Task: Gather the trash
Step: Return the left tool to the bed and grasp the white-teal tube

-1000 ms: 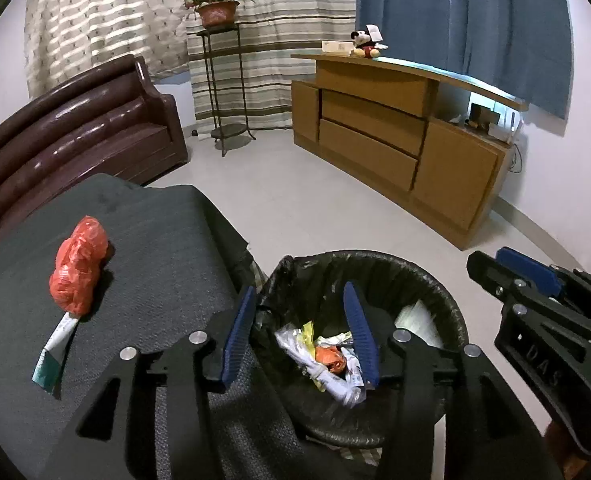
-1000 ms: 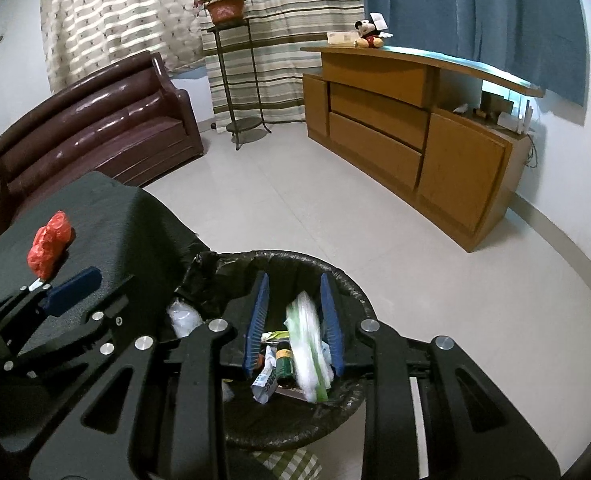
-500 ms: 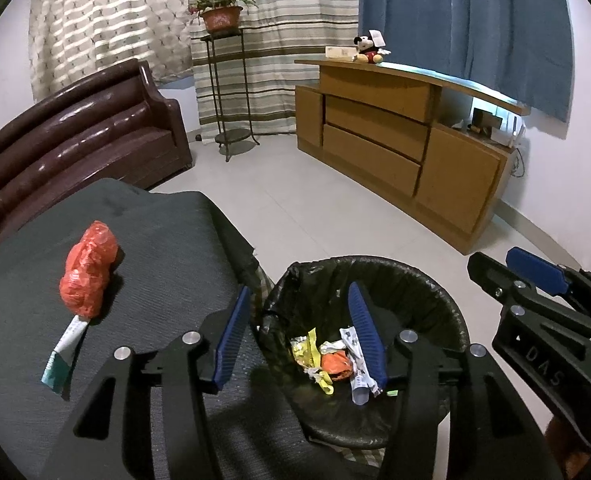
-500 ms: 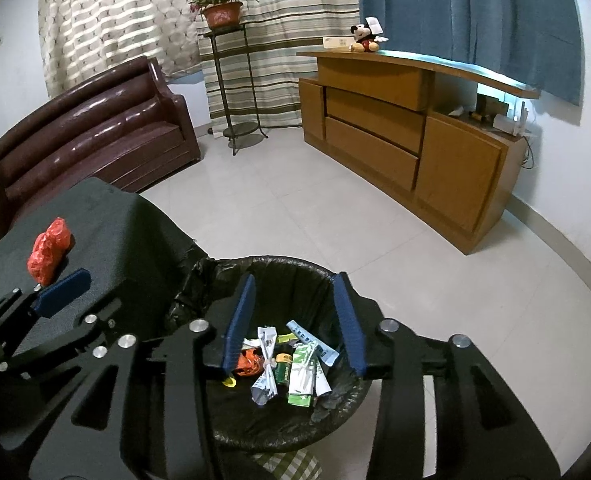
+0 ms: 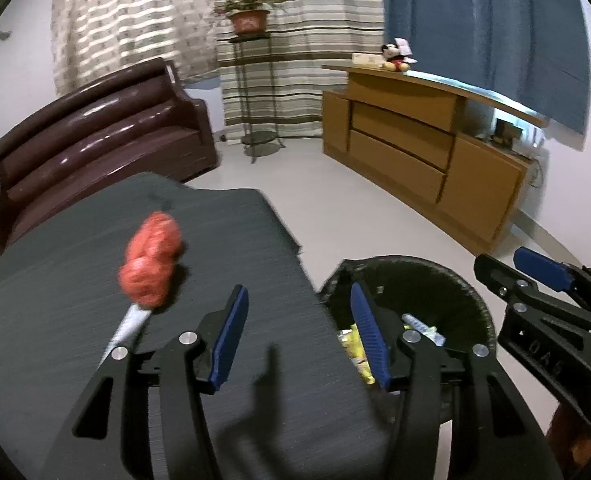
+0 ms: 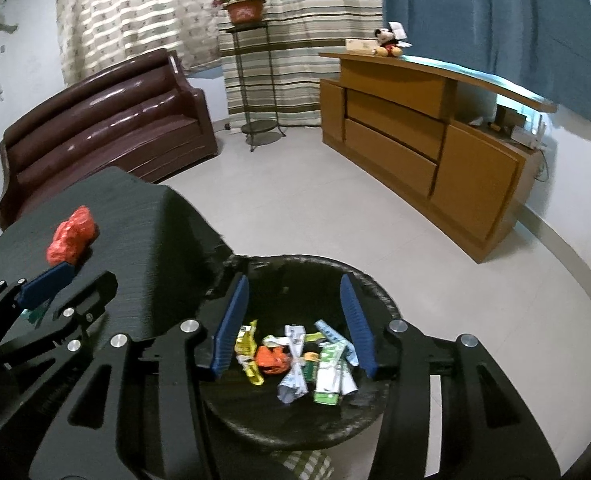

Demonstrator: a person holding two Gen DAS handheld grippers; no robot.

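A crumpled red plastic bag [image 5: 151, 266] lies on the dark-cloth table [image 5: 75, 280], with a white and green wrapper [image 5: 129, 326] under its near end. My left gripper [image 5: 299, 340] is open and empty over the table's right edge, right of the red bag. A black-lined trash bin [image 6: 307, 280] stands beside the table and holds several wrappers [image 6: 295, 356]. My right gripper [image 6: 293, 324] is open and empty above the bin. The red bag also shows in the right wrist view [image 6: 71, 236].
A brown leather sofa [image 5: 95, 136] stands behind the table. A wooden sideboard [image 5: 427, 152] with a plush toy [image 5: 393, 56] lines the right wall. A plant stand [image 5: 251, 80] stands by the striped curtains. Pale tiled floor [image 6: 335, 216] lies between them.
My right gripper opened and dropped a green and white wrapper into the bin. My left gripper moved left from above the bin to over the table edge, nearer the red bag.
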